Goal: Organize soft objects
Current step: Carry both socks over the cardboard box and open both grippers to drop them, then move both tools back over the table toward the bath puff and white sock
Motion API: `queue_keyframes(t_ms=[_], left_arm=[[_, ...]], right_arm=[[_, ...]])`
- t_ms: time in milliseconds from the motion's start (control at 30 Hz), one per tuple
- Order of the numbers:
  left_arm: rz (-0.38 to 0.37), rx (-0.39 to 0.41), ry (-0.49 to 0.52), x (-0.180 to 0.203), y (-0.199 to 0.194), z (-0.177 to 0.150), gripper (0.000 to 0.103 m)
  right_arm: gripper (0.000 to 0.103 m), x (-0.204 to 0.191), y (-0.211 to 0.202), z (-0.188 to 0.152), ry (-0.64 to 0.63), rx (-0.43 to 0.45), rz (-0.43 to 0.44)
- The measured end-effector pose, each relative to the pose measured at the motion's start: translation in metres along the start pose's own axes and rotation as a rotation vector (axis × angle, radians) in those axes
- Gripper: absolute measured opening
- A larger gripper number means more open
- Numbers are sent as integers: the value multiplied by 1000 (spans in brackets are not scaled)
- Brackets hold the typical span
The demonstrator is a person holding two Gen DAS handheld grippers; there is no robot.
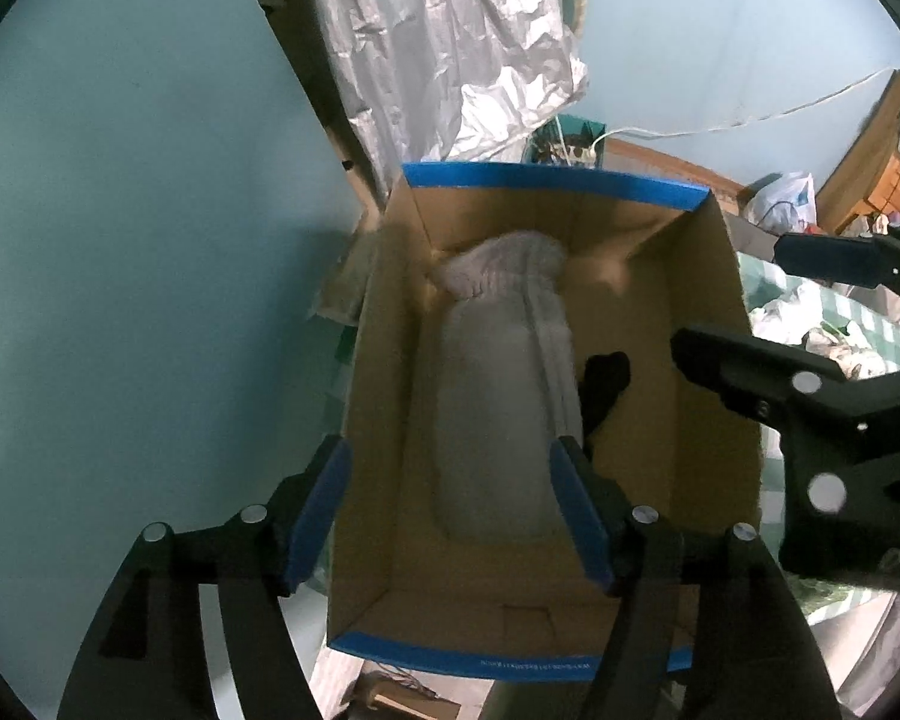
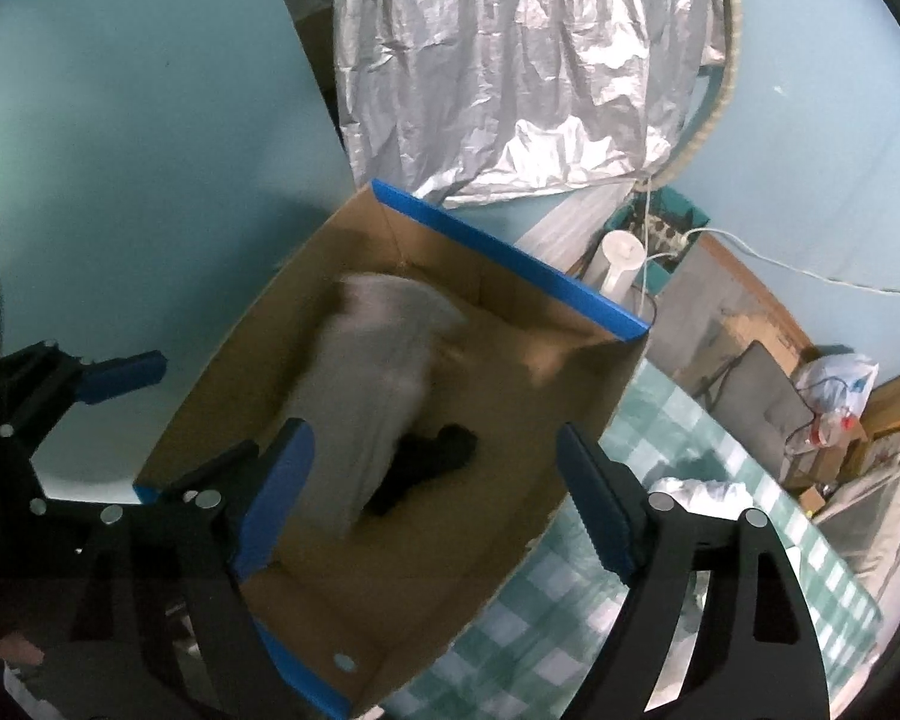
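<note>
An open cardboard box [image 1: 714, 360] with blue-taped rims holds a white knitted sock or cloth [image 1: 498, 396], lying lengthwise on its floor, and a small black soft item [image 1: 603, 381] beside it. The box [image 2: 570, 384], white cloth [image 2: 378, 372] and black item [image 2: 432, 462] also show in the right wrist view. My left gripper [image 1: 450, 516] is open and empty above the box's near end. My right gripper [image 2: 432, 498] is open and empty above the box; it shows in the left wrist view [image 1: 768, 324] at the right. The left gripper shows at the left of the right wrist view [image 2: 90, 396].
The box rests on a green checked cloth [image 2: 660, 540]. A silver crinkled sheet [image 2: 510, 60] hangs behind against the blue wall. Plastic bags [image 2: 834, 384], a white cylinder [image 2: 621, 264], cables and wooden furniture [image 1: 882, 156] lie to the right.
</note>
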State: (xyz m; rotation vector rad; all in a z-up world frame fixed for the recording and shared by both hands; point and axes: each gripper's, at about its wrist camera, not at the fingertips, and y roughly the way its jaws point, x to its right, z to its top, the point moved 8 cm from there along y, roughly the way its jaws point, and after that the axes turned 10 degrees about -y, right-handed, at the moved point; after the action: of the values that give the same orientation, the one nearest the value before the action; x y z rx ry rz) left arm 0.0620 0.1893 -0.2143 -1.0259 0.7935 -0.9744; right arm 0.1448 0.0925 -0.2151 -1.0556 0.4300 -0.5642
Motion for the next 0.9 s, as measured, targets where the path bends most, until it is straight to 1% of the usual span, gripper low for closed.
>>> queue_keyframes(t_ms=[167, 300, 633, 900], left_arm=[[-13, 20, 2, 1, -13, 0, 71], [-29, 34, 3, 6, -25, -1, 74], [-57, 55, 38, 28, -48, -9, 74], [-82, 74, 61, 46, -62, -13, 74]], right_arm=[[83, 4, -11, -2, 14, 11, -8], [83, 9, -23, -8, 27, 19, -17], [83, 29, -57, -30, 70, 49, -41], [84, 47, -77, -55, 110, 50, -64]])
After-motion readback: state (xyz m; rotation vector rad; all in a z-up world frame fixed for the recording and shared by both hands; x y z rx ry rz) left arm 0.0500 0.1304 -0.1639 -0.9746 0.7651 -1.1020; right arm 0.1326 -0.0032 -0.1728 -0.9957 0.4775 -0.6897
